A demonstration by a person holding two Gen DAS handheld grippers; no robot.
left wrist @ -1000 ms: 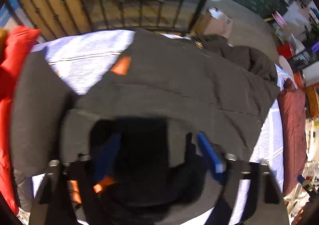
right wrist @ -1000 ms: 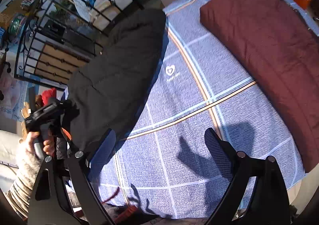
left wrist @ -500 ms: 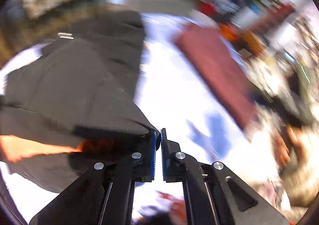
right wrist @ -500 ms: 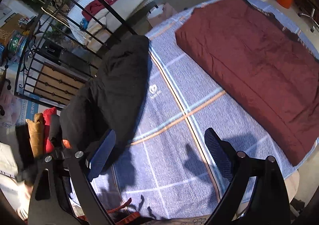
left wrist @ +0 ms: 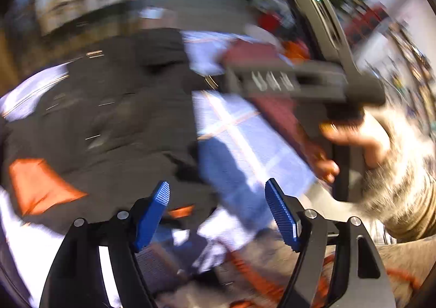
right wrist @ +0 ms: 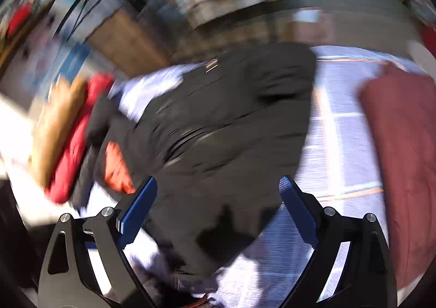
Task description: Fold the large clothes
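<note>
A large black padded jacket point(left wrist: 109, 117) with orange lining patches lies spread on a blue-and-white checked sheet point(left wrist: 245, 138). It also shows in the right wrist view point(right wrist: 231, 130), where it fills the middle. My left gripper point(left wrist: 218, 199) is open and empty, hovering near the jacket's near right edge. My right gripper point(right wrist: 218, 199) is open and empty above the jacket's near hem. The right gripper's body and the hand holding it show in the left wrist view point(left wrist: 313, 81). Both views are blurred by motion.
A dark red padded garment point(right wrist: 403, 158) lies on the sheet to the right. Red and tan folded clothes point(right wrist: 70, 138) sit at the left edge. A black metal railing and room clutter lie beyond the sheet.
My left gripper was shut half a second ago and has opened, swinging right. My right gripper stayed open and swung left from the bare sheet to over the black jacket.
</note>
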